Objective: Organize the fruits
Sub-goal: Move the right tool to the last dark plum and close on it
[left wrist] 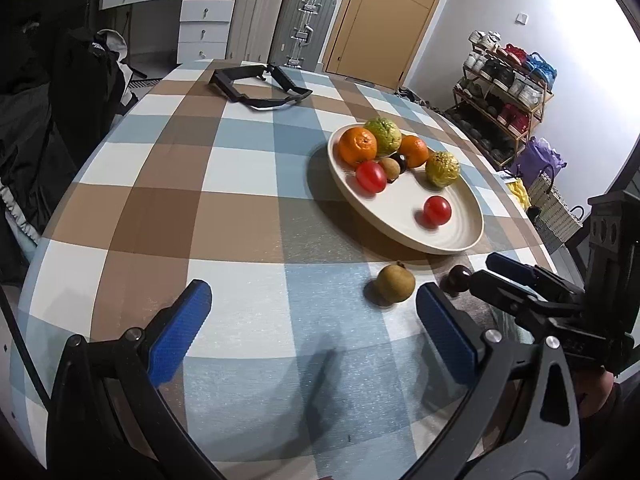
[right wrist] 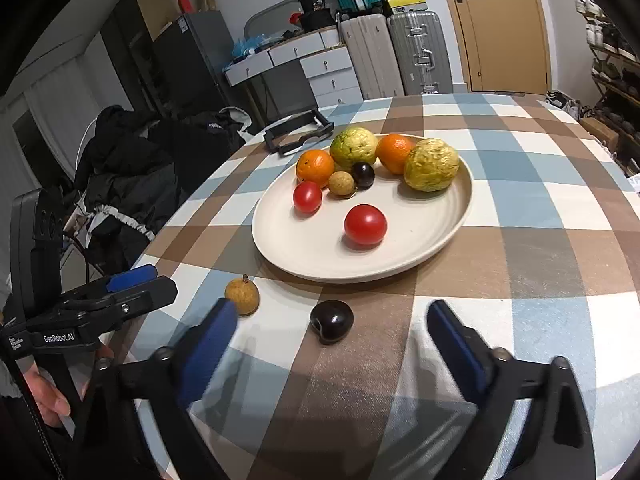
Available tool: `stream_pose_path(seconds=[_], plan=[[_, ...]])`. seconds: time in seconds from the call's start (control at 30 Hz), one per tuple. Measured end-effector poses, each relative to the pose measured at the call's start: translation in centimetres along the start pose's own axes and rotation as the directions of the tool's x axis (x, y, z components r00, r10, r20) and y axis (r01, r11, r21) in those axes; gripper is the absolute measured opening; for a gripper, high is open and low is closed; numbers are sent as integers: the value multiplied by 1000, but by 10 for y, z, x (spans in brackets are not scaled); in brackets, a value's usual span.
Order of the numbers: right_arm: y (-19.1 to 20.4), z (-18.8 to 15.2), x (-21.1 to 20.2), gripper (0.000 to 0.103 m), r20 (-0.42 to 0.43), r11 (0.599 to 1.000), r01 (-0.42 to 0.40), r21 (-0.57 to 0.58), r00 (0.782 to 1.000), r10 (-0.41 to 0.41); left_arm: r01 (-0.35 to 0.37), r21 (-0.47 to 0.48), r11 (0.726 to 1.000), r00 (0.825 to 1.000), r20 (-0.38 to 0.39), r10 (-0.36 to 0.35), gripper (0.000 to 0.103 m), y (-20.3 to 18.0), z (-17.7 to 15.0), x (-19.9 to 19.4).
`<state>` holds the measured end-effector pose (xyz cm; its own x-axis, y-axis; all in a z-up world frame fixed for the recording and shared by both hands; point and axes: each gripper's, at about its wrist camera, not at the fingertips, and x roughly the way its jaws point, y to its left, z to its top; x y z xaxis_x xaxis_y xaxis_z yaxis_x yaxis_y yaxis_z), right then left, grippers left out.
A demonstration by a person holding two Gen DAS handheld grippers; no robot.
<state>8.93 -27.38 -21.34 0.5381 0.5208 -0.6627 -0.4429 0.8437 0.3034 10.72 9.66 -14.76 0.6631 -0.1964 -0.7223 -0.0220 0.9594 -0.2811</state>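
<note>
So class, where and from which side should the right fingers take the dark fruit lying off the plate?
Grip the dark fruit across its widest middle, coming from the near side, low over the table. It is small and round, lies between the open right fingers, and the plate blocks the far side.

Worktop (right wrist: 520,200): checked woven cloth, matt. Plate (right wrist: 304,256): cream ceramic, smooth, faintly ridged, satin. Tomatoes (right wrist: 365,225): glossy skin. Dark plum (right wrist: 331,321): shiny, smooth. Brown longan (right wrist: 242,300): rough, dull. Claw pads (left wrist: 178,332): blue textured rubber; black plastic arms.
</note>
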Motion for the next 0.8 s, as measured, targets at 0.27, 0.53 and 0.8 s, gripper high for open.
stream_pose_path(seconds=[0.27,0.53,0.8], plan=[[3,1,10,58,-43,1000,18,-19,999,-19,0,-28,1000,1000,-12,0,102,12,-2,6],[1,0,14,27,-70,1000,7,-11,998,-8,-8,-23,1000,1000,6,8,102,13,2,1],[-4,-3,5,24,-48,1000,8,-3,999,-8,-10,18,1000,1000,-18,10,102,0,2,4]])
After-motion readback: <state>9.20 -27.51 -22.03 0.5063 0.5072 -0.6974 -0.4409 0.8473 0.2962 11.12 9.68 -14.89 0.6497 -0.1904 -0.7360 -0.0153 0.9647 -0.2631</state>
